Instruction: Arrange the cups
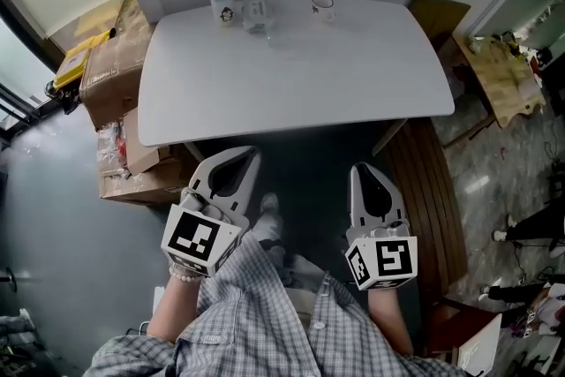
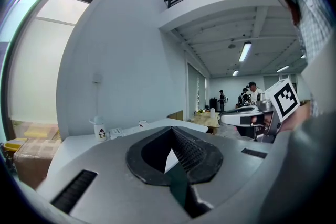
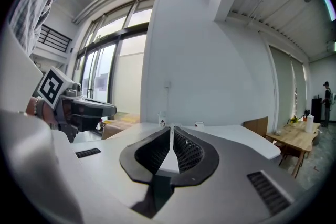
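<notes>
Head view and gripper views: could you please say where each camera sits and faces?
Head view: on the head, looking steeply down at the table; shirt, left gripper and right gripper show.
Left gripper view: on the left gripper, facing the table; shirt at right.
Right gripper view: on the right gripper, facing the table; shirt at upper left.
Shared: both gripper views show the cups.

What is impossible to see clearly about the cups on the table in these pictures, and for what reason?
- Clear cup, head view: far away and transparent, so its outline is vague, and it cannot be told whether it is one piece or two.
- Small cup, all views: too small to show whether anything is inside.
- Penguin cup, right gripper view: only a tiny shape, so its print is lost.
</notes>
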Demonstrator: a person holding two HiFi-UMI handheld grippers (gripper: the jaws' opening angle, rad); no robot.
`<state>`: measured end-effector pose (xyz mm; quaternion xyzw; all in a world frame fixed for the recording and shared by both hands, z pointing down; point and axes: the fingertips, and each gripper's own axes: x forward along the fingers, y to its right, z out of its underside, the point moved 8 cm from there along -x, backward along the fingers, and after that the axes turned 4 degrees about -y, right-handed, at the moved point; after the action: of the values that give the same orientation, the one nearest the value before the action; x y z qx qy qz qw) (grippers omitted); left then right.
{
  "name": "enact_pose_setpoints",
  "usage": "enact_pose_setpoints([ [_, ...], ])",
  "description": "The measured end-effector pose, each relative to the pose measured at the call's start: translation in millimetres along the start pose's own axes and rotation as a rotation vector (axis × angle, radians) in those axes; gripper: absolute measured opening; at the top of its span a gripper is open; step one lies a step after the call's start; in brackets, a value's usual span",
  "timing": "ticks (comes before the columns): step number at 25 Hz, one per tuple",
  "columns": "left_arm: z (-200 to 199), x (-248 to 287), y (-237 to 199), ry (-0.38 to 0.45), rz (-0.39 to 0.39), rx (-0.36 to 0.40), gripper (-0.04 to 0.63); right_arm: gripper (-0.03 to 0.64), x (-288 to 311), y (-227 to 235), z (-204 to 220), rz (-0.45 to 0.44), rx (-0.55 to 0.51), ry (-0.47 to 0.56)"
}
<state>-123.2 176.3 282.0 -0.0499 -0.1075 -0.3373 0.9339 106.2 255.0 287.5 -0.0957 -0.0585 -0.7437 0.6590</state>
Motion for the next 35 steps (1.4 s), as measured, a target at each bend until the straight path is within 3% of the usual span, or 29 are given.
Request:
enact_pose_setpoints([
  [18, -34, 132, -83, -0.021, 0.118, 0.026, 0.009, 0.034, 113, 49, -28, 0.082, 0.006, -0.02],
  [28, -46, 173, -130, 0.02, 0.119, 0.052, 0.009, 0.034, 171, 60, -44, 0.104, -0.022, 0.006],
  [35, -40, 180, -158, 0.006, 0.084, 0.022, 0.011, 0.034, 202, 54, -42, 0.073, -0.032, -0.021],
])
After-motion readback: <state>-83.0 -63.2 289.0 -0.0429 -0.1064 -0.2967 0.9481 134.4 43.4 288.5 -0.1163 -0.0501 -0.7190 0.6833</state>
